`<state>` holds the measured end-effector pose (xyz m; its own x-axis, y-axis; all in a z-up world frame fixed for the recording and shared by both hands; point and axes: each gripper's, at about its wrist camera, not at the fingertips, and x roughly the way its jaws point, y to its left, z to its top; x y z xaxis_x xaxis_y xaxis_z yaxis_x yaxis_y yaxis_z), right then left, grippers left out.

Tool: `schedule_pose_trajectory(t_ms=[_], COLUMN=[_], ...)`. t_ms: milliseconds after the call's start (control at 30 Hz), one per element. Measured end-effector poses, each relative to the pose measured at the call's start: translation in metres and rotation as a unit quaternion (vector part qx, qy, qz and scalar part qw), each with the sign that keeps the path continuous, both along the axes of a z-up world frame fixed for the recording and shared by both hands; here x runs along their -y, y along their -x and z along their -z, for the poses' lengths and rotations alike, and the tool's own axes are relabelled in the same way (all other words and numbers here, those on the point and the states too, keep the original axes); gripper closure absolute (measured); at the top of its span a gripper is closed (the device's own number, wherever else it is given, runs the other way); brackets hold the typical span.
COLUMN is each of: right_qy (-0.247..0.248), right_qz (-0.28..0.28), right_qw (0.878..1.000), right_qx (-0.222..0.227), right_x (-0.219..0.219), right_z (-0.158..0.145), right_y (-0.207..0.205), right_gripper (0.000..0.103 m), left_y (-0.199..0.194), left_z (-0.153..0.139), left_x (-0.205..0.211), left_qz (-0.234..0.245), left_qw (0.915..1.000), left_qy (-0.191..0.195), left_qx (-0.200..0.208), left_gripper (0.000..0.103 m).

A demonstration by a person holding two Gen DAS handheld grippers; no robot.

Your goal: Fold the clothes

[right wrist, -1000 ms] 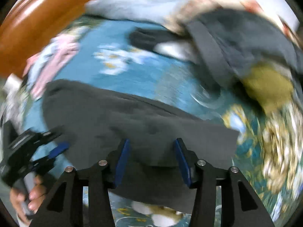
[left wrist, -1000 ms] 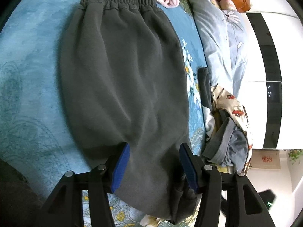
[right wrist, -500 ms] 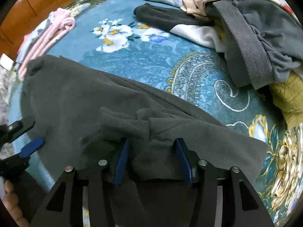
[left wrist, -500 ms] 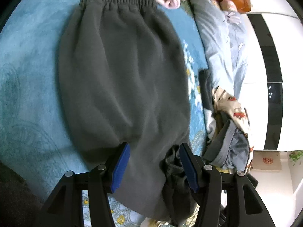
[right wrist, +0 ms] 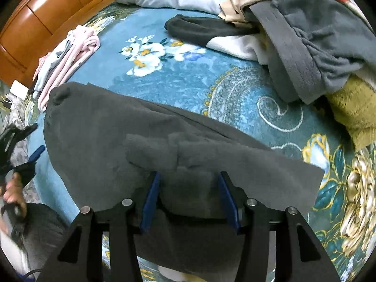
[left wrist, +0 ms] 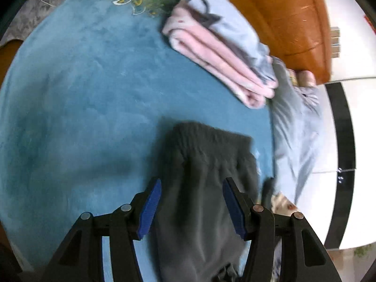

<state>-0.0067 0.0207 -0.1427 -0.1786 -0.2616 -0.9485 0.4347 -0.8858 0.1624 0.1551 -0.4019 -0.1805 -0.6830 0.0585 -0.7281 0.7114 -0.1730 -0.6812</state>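
Dark grey trousers (right wrist: 141, 141) lie across the lower centre of the right wrist view on the blue bedspread (right wrist: 188, 82). Right tongs (right wrist: 189, 195) and left tongs (left wrist: 191, 205) gape wide over the cloth (seemingly gripping nothing). Folded pink clothes (left wrist: 218, 54) sit upper right.

I see my left gripper (left wrist: 191, 202) and right gripper (right wrist: 188, 197) both spread wide, jaws parted, pointing forward and down.
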Motion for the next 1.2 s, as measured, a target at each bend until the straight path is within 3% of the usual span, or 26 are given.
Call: schedule_pose_trajectory(t_ms=[133, 200, 433, 567, 667, 833, 900, 1000, 1067, 1200], right_qy=[-0.003, -0.004, 0.002, 0.012, 0.026, 0.048, 0.055, 0.055, 0.057, 0.057], right_qz=[0.001, 0.005, 0.017, 0.028, 0.038, 0.053, 0.056, 0.063, 0.073, 0.101], right_qw=[1.0, 1.0, 0.999, 0.999, 0.998, 0.997, 0.996, 0.996, 0.996, 0.993], right_qx=[0.007, 0.013, 0.027, 0.032, 0.035, 0.036, 0.03, 0.023, 0.021, 0.003], right_x=[0.004, 0.003, -0.004, -0.01, -0.018, -0.035, -0.043, -0.057, -0.069, -0.1], right_z=[0.0, 0.002, 0.004, 0.002, -0.001, -0.008, -0.012, -0.014, -0.015, -0.026], right_y=[0.006, 0.007, 0.004, 0.002, 0.0, -0.002, -0.003, -0.003, -0.003, 0.0], right_gripper=[0.05, 0.05, 0.05, 0.05, 0.05, 0.05, 0.05, 0.05, 0.05, 0.05], left_y=[0.023, 0.027, 0.034, 0.032, 0.027, 0.023, 0.025, 0.028, 0.036, 0.046], left_z=[0.024, 0.034, 0.039, 0.034, 0.021, -0.025, -0.051, -0.1, -0.133, -0.183], left_x=[0.01, 0.015, 0.018, 0.019, 0.013, -0.016, -0.038, -0.079, -0.109, -0.18], left_qz=[0.013, 0.012, 0.025, 0.025, 0.029, 0.071, 0.1, 0.148, 0.183, 0.26], left_qw=[0.9995, 0.9992, 0.9992, 0.9993, 0.9994, 0.9915, 0.9811, 0.9574, 0.9363, 0.8863], left_qy=[-0.019, -0.037, -0.029, -0.022, 0.004, 0.107, 0.164, 0.242, 0.288, 0.355], left_qx=[0.021, 0.008, -0.013, -0.017, -0.02, -0.02, -0.025, -0.054, -0.083, -0.143], left_gripper=[0.044, 0.045, 0.046, 0.06, 0.063, 0.065, 0.066, 0.066, 0.066, 0.066])
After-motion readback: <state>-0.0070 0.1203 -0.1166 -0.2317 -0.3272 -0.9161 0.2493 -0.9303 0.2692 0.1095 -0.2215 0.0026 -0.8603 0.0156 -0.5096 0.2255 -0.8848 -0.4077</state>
